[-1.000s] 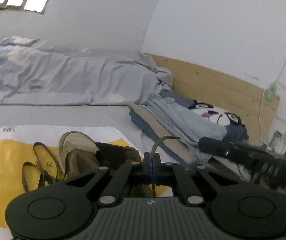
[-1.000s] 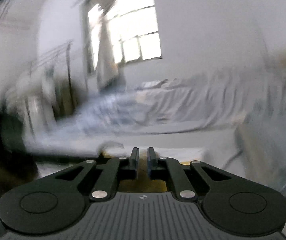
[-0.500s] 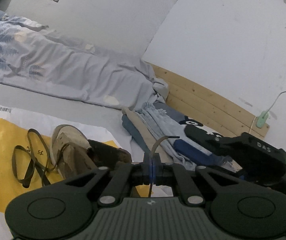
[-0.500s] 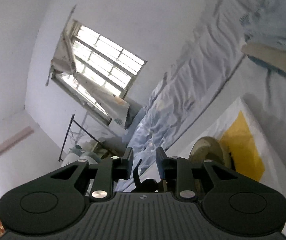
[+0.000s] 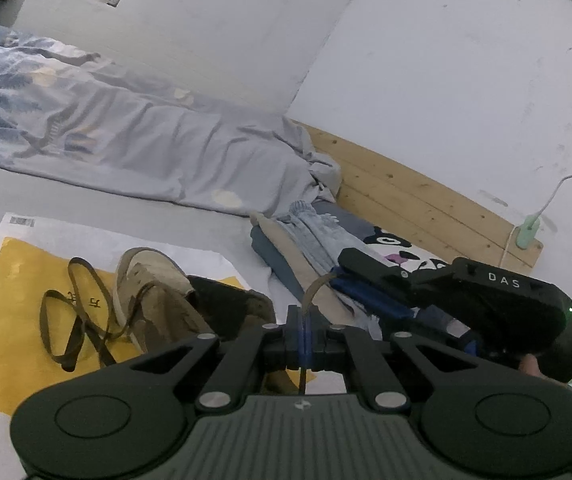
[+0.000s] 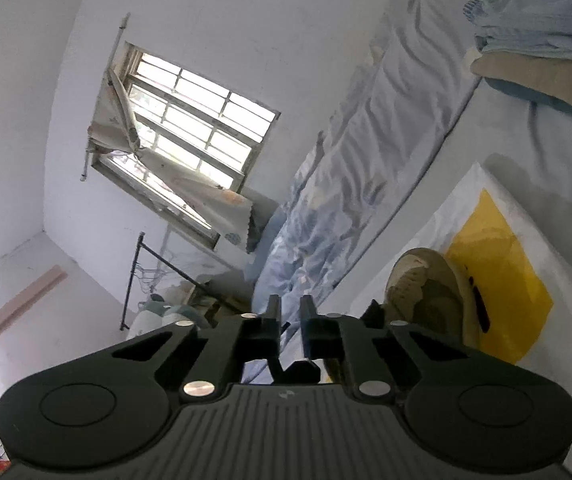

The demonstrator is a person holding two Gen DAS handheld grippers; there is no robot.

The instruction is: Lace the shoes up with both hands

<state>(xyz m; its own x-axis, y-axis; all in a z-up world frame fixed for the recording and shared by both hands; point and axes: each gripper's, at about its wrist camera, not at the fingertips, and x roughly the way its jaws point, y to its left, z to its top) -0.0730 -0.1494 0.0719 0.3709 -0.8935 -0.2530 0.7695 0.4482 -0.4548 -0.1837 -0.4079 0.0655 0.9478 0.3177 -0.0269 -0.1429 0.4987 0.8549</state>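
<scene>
Where right gripper (image 5: pixel 359 266) shows, casing reads "DAS".

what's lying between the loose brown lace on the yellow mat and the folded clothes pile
In the left wrist view, the tan suede shoe lies between the loose brown lace and the folded clothes pile, resting on the yellow mat.

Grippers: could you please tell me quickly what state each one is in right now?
Left gripper: closed on the shoelace.
Right gripper: jaws have just been closing, a narrow gap remains, nothing seen between its tips.
</scene>
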